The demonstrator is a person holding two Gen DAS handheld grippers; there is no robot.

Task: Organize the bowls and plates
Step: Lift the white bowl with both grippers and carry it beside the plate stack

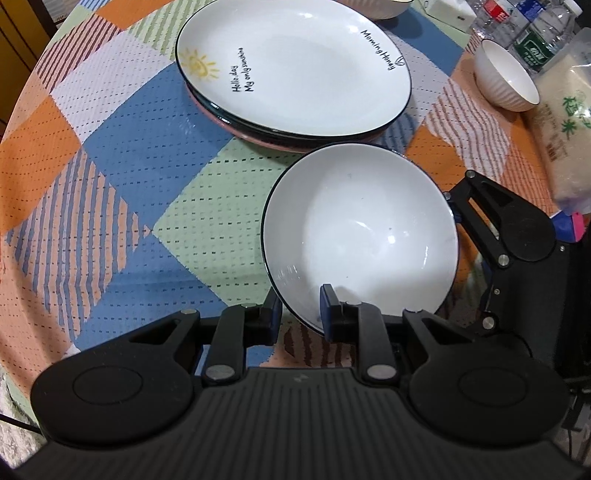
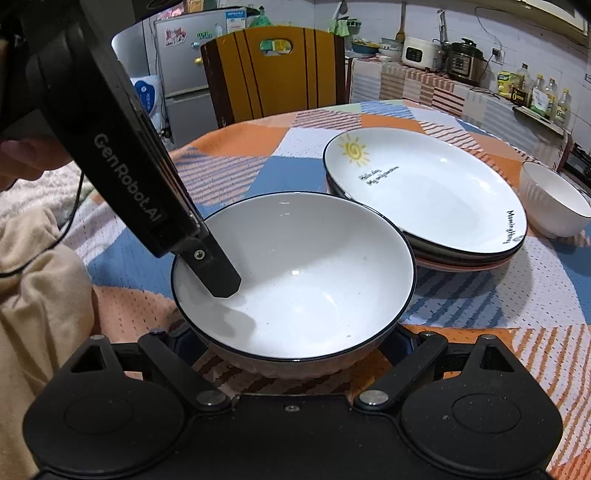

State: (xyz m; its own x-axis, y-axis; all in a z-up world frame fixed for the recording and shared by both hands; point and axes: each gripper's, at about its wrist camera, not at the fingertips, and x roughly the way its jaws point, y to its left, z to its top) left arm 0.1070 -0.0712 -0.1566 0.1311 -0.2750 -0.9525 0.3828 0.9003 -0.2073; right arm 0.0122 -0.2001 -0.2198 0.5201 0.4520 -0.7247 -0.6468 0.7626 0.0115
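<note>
Left gripper [image 1: 300, 314] pinches the near rim of the dark-rimmed white bowl [image 1: 360, 232]: one finger inside the bowl, the other outside under the rim, jaws narrow on the wall. The bowl sits tilted over the patchwork tablecloth [image 1: 122, 177], just in front of the plate stack. Right gripper [image 2: 291, 345] has its fingers spread wide either side of the same bowl's base; fingertips are hidden beneath the bowl, contact not discernible. Plate stack [image 1: 291, 62]: white sun-print plate on top, dark plate and pink plate beneath. Ribbed white bowl [image 1: 506, 77] stands apart to the right of the stack, near water bottles [image 1: 535, 33] and a rice bag [image 1: 565, 122]. Yellow chair [image 2: 273, 70] behind the table.
</note>
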